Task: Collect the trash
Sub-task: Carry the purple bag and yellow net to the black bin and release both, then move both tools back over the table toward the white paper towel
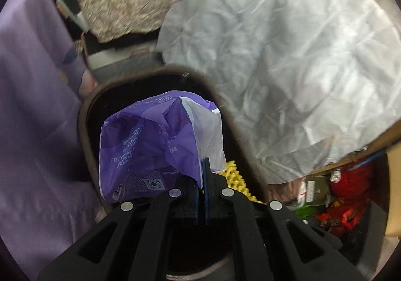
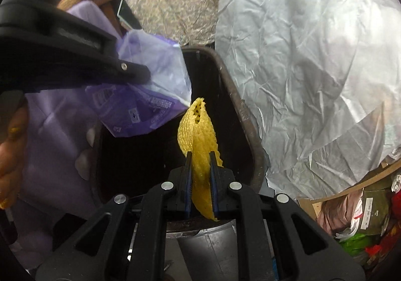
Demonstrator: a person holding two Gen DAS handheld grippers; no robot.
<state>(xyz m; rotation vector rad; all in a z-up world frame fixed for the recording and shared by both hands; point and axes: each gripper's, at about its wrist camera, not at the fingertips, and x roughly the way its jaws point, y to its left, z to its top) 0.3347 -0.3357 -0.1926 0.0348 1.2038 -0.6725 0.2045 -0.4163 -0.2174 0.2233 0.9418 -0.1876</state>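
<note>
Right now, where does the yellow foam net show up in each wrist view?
Left wrist view: the yellow foam net peeks out lower centre, just right of the left tool and its purple tissue wrapper.
Right wrist view: centre, clamped in the right tool.
Shared landmark: the dark bin beneath both.

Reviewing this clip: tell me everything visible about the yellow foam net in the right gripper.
The yellow foam net is a soft mesh sleeve of foam strands with open holes, squashed flat and creased. The right gripper is shut on its middle, blue pads pressing both sides; its top end stands up past the fingertips, its lower end hangs behind them. It hangs above the dark bin, close to the purple tissue wrapper; whether they touch is unclear.
</note>
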